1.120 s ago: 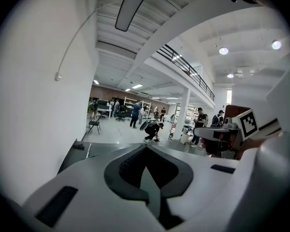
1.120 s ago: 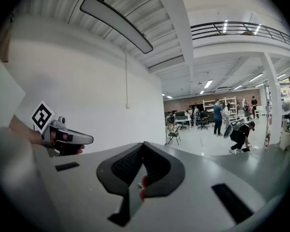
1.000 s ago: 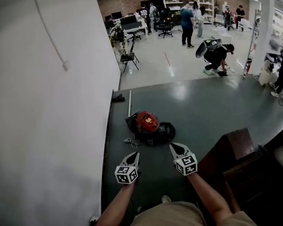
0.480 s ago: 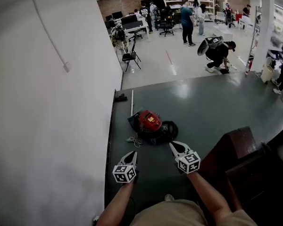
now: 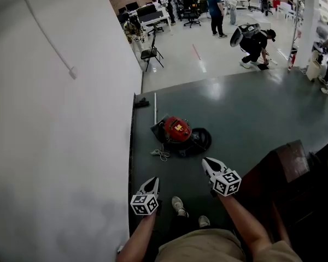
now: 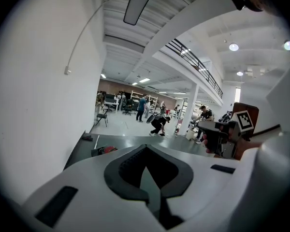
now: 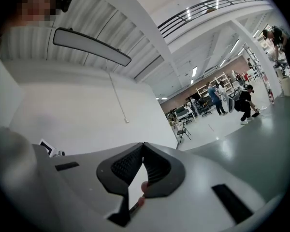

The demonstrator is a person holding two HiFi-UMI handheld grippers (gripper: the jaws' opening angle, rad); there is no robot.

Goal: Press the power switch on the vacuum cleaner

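Note:
The red vacuum cleaner (image 5: 177,130) lies on the dark green floor near the white wall, with its black hose coil (image 5: 201,141) to the right and a loose cord (image 5: 160,154) in front of it. Both grippers hover well short of it, above the floor. My left gripper (image 5: 153,180) is shut and empty, below and left of the vacuum. On the other side, lower right of the vacuum, my right gripper (image 5: 207,161) is shut too. In the left gripper view a red sliver of the vacuum (image 6: 106,150) shows beyond the shut gripper (image 6: 145,148). The right gripper (image 7: 143,146) points toward the wall.
A white wall (image 5: 60,146) runs along the left. A dark wooden cabinet (image 5: 284,171) stands close on the right. A white rod (image 5: 155,108) and a black object (image 5: 142,101) lie by the wall. Shoes (image 5: 179,206) show below. People and a chair (image 5: 150,54) are far off.
The view has tilted downward, so the vacuum sits higher in frame and the person's shoes have come into view. The right gripper has shifted slightly right and up. Both grippers stay shut.

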